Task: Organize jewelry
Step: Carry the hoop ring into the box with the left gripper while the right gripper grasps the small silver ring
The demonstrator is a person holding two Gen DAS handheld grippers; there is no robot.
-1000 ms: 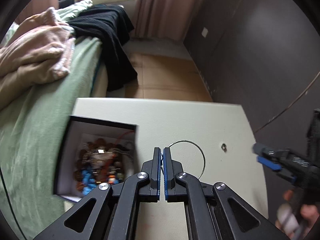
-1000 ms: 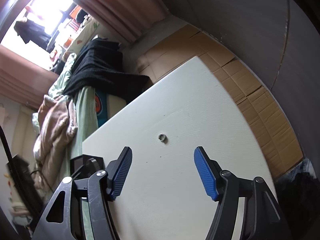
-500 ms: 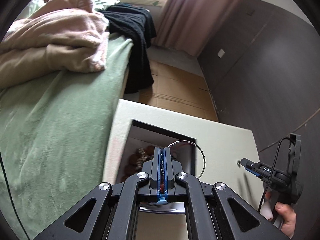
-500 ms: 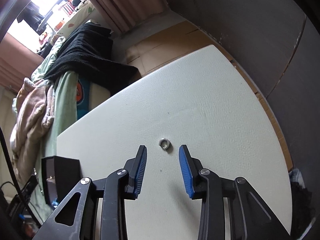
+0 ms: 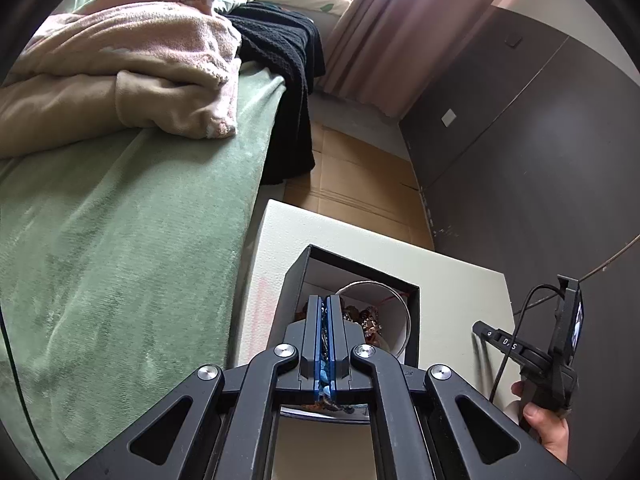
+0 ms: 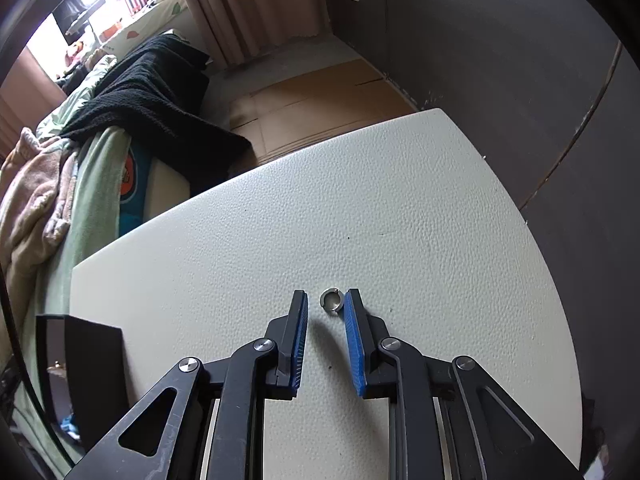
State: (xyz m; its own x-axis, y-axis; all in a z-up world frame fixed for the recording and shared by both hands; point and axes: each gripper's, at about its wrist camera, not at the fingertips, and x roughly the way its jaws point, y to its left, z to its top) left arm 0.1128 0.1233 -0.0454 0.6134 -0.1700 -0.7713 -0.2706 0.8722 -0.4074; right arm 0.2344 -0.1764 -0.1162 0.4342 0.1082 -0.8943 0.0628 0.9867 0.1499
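Two changes worth flagging. Holding the thin wire bangle (image 5: 409, 322) pinched flat in the left gripper (image 5: 325, 299), pads fully together on the wire, and now hanging it right above the open black box (image 5: 296, 280) rather than over the bare table (image 6: 400, 200) beside the box like a second ago. Looks like the hoop sits mostly inside the box's outline, above the heap of beads (image 5: 370, 320) already in there, though can't tell whether it touches them. So probably just a let-go away from being stowed.

Meanwhile, over on the side well apart from the box: been squeezing the right gripper (image 6: 326, 294) in around the little silver ring (image 6: 322, 300), which lies flat on the table. Jaws much narrower than a moment back but not clamped yet. Seems to touch or nearly touch the ring with the pad farther from the box, with a clear gap left on the box-side pad. No lift, no grip so far.

Reads as bangle nearly done, ring next in line. Worth watching for that tiny ring skidding or flipping out as the pads meet.
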